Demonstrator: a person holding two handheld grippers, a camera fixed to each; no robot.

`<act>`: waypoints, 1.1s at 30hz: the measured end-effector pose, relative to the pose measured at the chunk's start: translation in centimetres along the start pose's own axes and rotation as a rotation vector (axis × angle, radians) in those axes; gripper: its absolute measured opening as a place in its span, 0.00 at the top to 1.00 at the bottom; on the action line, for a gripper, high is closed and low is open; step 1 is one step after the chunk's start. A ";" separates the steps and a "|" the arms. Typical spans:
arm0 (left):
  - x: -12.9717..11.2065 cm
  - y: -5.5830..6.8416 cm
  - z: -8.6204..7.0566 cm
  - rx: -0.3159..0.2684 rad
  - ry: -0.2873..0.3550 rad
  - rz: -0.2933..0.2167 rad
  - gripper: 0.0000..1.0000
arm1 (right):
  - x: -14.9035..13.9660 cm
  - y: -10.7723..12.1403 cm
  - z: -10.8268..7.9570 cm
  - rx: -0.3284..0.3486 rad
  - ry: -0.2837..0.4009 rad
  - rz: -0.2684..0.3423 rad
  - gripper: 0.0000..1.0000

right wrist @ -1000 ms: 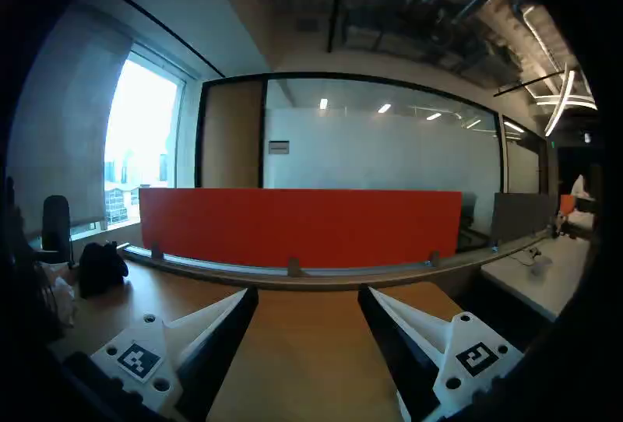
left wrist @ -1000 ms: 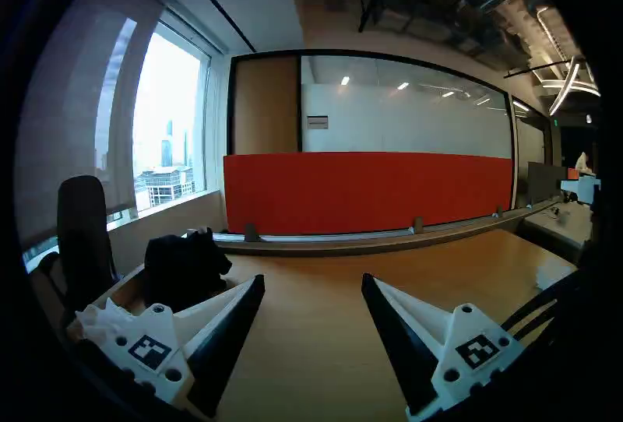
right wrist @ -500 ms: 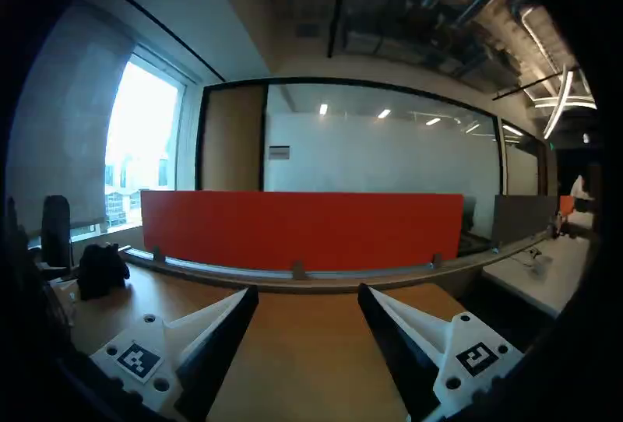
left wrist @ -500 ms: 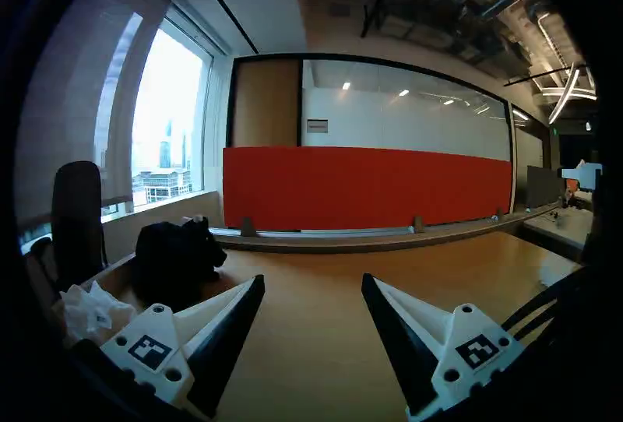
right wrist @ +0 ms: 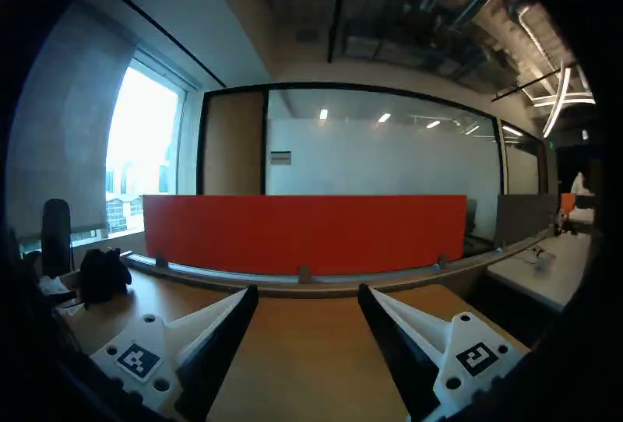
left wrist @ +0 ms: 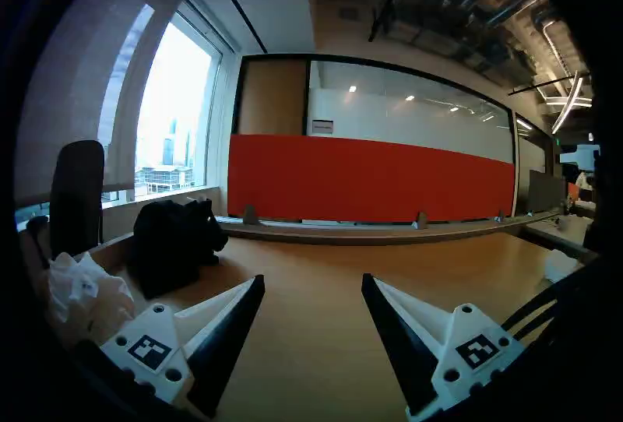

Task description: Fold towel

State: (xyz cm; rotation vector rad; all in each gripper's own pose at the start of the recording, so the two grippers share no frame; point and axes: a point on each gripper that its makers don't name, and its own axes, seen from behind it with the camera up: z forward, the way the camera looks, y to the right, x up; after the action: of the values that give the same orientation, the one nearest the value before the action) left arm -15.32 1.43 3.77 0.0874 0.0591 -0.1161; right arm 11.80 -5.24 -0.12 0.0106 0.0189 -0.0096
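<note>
L gripper (left wrist: pixel 311 278) fingers apart, empty, over desk (left wrist: pixel 444 262). R gripper (right wrist: pixel 307 288) likewise spread, empty. Bag (left wrist: pixel 173 243) at desk's left end.

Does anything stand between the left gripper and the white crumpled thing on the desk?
Nothing visible does. The white crumpled thing lies off to the left of the open left gripper. The black object sits behind it on the desk, not in the way. I cannot tell whether that white thing is the towel.

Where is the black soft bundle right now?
In the left gripper view the black soft bundle sits at the left end of the wooden desk, just beyond the crumpled white material, below the window.
</note>
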 end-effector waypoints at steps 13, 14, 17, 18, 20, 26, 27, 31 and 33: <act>-2.6 0.4 0.3 -0.003 0.018 0.003 0.08 | -1.6 0.6 -0.3 -0.005 0.020 -0.009 0.00; -2.8 0.4 0.3 -0.003 0.018 0.004 0.08 | -1.6 0.6 -0.3 -0.006 0.022 -0.009 0.00; -3.1 0.3 0.3 0.000 0.022 0.009 0.08 | -1.9 0.9 -0.4 -0.007 0.024 -0.008 0.00; -3.1 0.3 0.3 0.002 0.024 0.011 0.08 | -1.9 1.0 -0.4 -0.007 0.025 -0.008 0.00; -3.2 0.3 0.3 0.005 0.029 0.015 0.08 | -2.1 1.1 -0.4 -0.008 0.026 -0.008 0.00; -3.6 0.1 0.2 0.012 0.031 0.024 0.08 | -2.2 1.6 -0.6 -0.011 0.026 -0.002 0.01; -3.6 0.1 0.2 0.012 0.033 0.026 0.07 | -2.3 1.7 -0.6 -0.011 0.027 -0.001 0.01; -3.6 0.2 0.3 0.011 0.039 0.039 0.08 | -2.2 1.9 -0.6 -0.013 0.027 0.002 0.01; -3.5 0.3 0.3 0.013 0.044 0.048 0.08 | -2.2 1.9 -0.6 -0.013 0.028 0.004 0.00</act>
State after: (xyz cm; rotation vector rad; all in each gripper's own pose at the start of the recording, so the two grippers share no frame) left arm -18.75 2.05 4.29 0.1042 0.1000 -0.0661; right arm 9.64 -3.32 -0.66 -0.0021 0.0467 -0.0054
